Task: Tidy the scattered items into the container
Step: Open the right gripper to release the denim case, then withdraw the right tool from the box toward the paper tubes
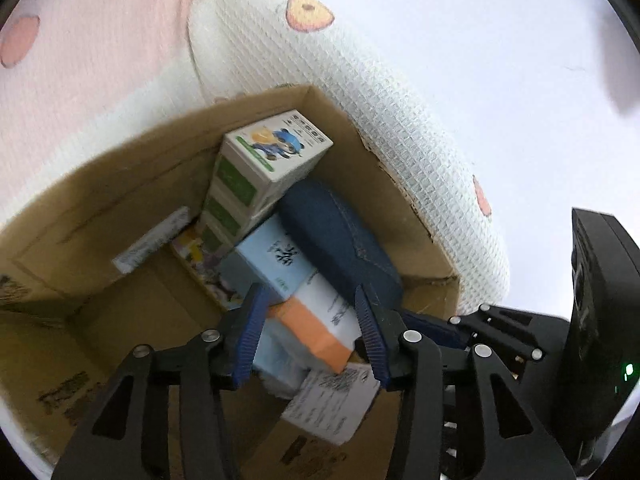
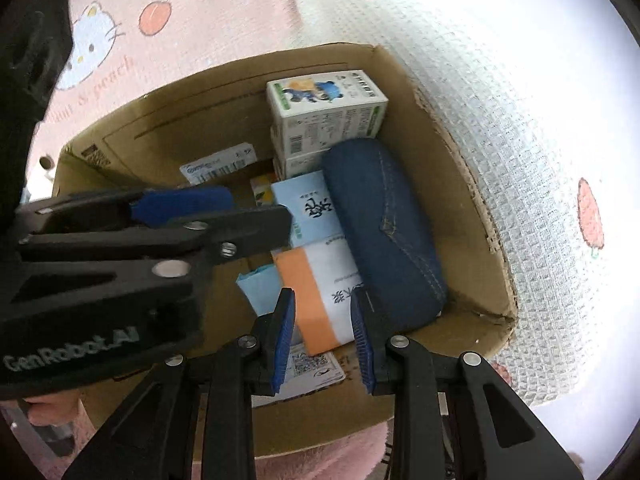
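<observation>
Both pairs of jaws stand apart and hold nothing: we see our left gripper [image 1: 316, 334] and our right gripper [image 2: 323, 342] hovering over the near rim of the cardboard box [image 2: 160, 120], blue ribbed pads [image 1: 250, 340] facing each other across open gaps. In the right wrist view the left gripper [image 2: 192, 216] also reaches in from the left edge.

Nearest inside the box lies a white printed leaflet [image 1: 332, 404], flat on the brown floor. Just beyond it rests an orange-and-white carton [image 2: 316, 296], smooth and rectangular, overlapping a pale blue packet [image 2: 260, 288]. Beside these, along the right wall, sits a denim case [image 2: 384, 232], rounded, soft-looking, with tan stitching. A light blue carton [image 1: 276, 258] with dark characters lies farther in, touching the case. At the far right corner, white and green boxes [image 1: 256, 172] are stacked, the top one bearing a blue cartoon figure. A white label [image 2: 218, 166] sticks to the far wall.

The box stands on a waffle-textured quilt [image 1: 360, 92], white and pink, printed with peaches.
</observation>
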Demonstrator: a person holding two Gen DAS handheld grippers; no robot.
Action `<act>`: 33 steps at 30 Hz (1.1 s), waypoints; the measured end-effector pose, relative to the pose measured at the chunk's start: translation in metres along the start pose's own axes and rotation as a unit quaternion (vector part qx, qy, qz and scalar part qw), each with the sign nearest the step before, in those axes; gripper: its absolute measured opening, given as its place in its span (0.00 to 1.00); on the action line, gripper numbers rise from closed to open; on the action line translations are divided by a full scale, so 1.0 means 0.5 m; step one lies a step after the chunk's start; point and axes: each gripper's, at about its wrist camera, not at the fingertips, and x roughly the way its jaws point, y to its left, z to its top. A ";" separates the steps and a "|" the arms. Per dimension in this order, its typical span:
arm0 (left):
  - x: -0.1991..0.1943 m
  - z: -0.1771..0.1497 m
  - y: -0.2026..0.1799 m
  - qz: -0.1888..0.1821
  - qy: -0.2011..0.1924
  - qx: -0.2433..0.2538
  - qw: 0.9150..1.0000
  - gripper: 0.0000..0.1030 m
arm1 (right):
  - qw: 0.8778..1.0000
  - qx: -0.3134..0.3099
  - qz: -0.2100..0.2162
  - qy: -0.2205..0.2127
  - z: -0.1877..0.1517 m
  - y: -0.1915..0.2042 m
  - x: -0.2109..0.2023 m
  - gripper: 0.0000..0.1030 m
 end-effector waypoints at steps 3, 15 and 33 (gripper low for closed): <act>-0.022 0.000 -0.006 0.021 -0.019 0.030 0.999 0.51 | 1.000 -0.014 0.000 0.001 -0.022 0.007 -0.016 0.24; -0.099 -0.080 0.027 0.088 -0.079 0.099 0.988 0.55 | 0.996 -0.068 0.037 -0.041 -0.052 0.135 -0.025 0.24; -0.285 -0.168 0.148 0.109 -0.184 0.038 0.976 0.55 | 0.972 -0.183 0.110 -0.096 -0.093 0.317 -0.071 0.25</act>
